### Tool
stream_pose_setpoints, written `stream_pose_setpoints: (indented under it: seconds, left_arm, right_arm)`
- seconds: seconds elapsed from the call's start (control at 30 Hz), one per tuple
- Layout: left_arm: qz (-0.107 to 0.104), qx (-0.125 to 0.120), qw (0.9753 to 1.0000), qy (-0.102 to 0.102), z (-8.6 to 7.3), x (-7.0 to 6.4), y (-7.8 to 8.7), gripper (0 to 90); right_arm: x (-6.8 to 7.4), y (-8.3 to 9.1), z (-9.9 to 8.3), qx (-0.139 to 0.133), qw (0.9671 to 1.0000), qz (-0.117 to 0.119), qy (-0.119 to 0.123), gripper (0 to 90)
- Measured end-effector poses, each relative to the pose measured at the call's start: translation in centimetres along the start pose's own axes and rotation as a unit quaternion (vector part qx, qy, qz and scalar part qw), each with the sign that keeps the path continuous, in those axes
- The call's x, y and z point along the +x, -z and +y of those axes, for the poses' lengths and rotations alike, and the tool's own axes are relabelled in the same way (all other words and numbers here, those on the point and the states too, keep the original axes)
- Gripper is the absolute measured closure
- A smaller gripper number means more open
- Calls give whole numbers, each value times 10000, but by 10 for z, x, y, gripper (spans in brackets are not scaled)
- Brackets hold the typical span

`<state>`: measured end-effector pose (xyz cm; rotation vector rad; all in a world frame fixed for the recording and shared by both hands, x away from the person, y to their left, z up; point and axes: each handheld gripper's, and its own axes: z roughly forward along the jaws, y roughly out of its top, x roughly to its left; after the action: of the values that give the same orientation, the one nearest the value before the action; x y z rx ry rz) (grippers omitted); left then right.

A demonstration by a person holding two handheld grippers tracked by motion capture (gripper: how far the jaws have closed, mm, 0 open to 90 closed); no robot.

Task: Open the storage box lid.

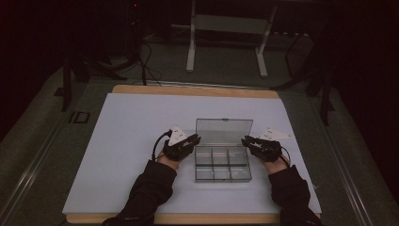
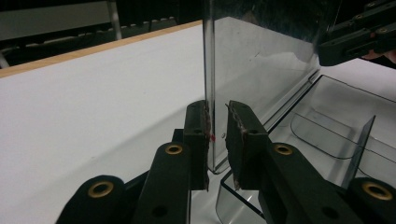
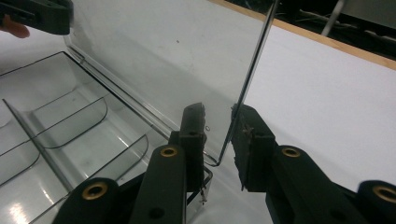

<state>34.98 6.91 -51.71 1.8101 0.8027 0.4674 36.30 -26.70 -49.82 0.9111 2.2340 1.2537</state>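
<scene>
Desk, white-topped with wooden edges. A clear box lies toward the near edge, right of centre, its long axis parallel to that edge; six compartments face up. Its lid stands open and upright along the far side, hinged there, its end edges toward the two grippers. Both forearms enter from the near edge, sleeves dark, hands angled inward toward the lid's two ends. Left gripper meets the lid's left end: jaws parted, straddling the lid's edge near its lower corner, the left pad touching or nearly touching it, no clamp. Right gripper at the lid's right end: jaws parted, the lid's edge between them, not gripped.
</scene>
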Motion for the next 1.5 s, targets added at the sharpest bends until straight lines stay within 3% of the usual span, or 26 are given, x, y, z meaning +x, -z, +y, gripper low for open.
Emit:
stream_pose_setpoints:
  seconds: [0.27, 0.87, 1.1, 1.2, 1.3, 1.5]
  left_arm:
    - [67, 30, 9999, 157, 1, 2, -4, 795]
    - [201, 193, 9990, 359, 2, 3, -11, 724]
    - [138, 281, 9980, 543, 0, 4, -15, 680]
    - [33, 443, 9972, 608, 0, 5, -19, 628]
    - [50, 459, 9972, 593, 0, 4, -19, 620]
    - [25, 531, 9954, 797, 0, 6, -21, 602]
  right_arm:
    - [2, -4, 1, 85, 9997, -166, -162, 732]
    - [2, -12, 2, 286, 9983, -267, -439, 671]
    - [0, -15, 3, 371, 9975, -226, -566, 645]
    - [-1, -16, 3, 413, 9967, -208, -666, 632]
    - [-2, -16, 4, 436, 9962, -202, -724, 631]
    - [-2, -17, 4, 460, 9952, -242, -833, 612]
